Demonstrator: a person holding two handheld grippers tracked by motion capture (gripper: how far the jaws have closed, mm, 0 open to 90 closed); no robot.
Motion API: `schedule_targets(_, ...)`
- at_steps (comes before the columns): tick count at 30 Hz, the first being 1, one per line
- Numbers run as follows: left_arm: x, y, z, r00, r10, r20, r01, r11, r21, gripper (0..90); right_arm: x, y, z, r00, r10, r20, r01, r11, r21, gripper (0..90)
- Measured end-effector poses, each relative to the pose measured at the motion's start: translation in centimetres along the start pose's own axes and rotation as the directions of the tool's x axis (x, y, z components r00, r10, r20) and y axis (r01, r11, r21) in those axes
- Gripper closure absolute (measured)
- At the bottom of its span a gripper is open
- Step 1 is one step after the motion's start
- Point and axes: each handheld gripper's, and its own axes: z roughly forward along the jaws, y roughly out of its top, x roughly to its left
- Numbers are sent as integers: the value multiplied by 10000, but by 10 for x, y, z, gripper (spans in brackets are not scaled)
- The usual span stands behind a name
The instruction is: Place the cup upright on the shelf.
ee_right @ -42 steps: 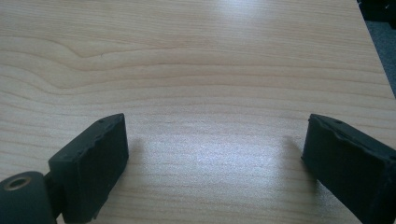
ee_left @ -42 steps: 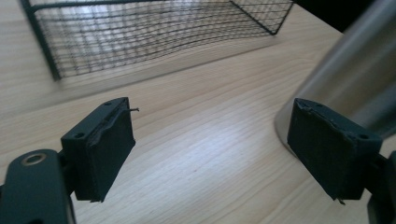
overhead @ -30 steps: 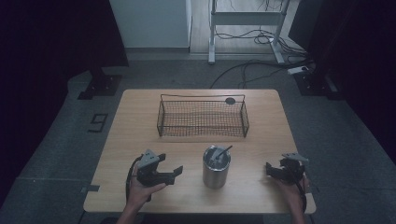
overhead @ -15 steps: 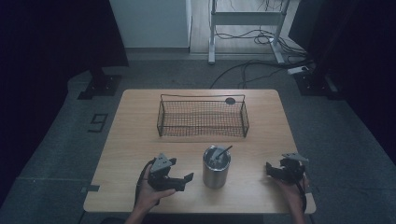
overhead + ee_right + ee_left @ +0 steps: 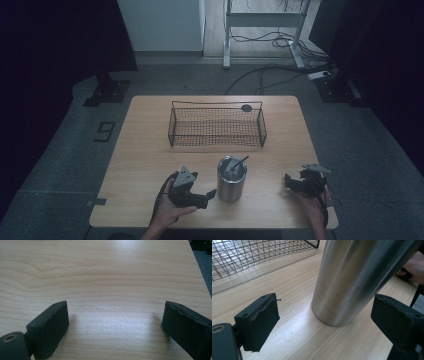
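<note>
A steel cup (image 5: 231,179) stands near the front middle of the wooden table (image 5: 145,160), with a thin utensil (image 5: 240,163) leaning in it. My left gripper (image 5: 207,197) lies low just left of the cup, pointing at its base. In the left gripper view the cup (image 5: 357,277) rises ahead of my left gripper (image 5: 328,317). Its jaws have just been opening, and the pads stand apart from the cup wall. My right gripper (image 5: 292,184) rests at the front right, open over bare wood in the right gripper view (image 5: 115,325).
A black wire basket (image 5: 217,103) sits at the back middle of the table, its mesh (image 5: 249,255) also in the left gripper view. A small dark round thing (image 5: 246,107) lies by its far right corner. Cables and stand legs cross the floor beyond.
My left gripper has slid right along the table to the cup's base, and its jaws now stand wider. The right gripper and cup have stayed put.
</note>
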Motion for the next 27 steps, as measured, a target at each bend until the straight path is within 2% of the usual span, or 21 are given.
schedule_targets(5,-9,7,10,9996,224,179,-227,9996,143,79,0,0,0,10000,14,11,-14,10000,2,71)
schedule_targets(9,-14,11,17,9996,265,69,-267,9994,208,80,0,0,0,10000,18,28,-18,10000,-7,72)
schedule_targets(12,-16,14,25,9984,402,392,-413,9987,292,52,0,0,0,10000,53,46,-53,10000,1,72)
schedule_targets(16,-19,16,29,9977,416,539,-435,9985,335,50,0,0,0,10000,59,55,-59,10000,1,72)
schedule_targets(27,-29,22,45,9970,535,551,-563,9972,502,37,0,0,0,10000,74,66,-74,10000,-1,72)
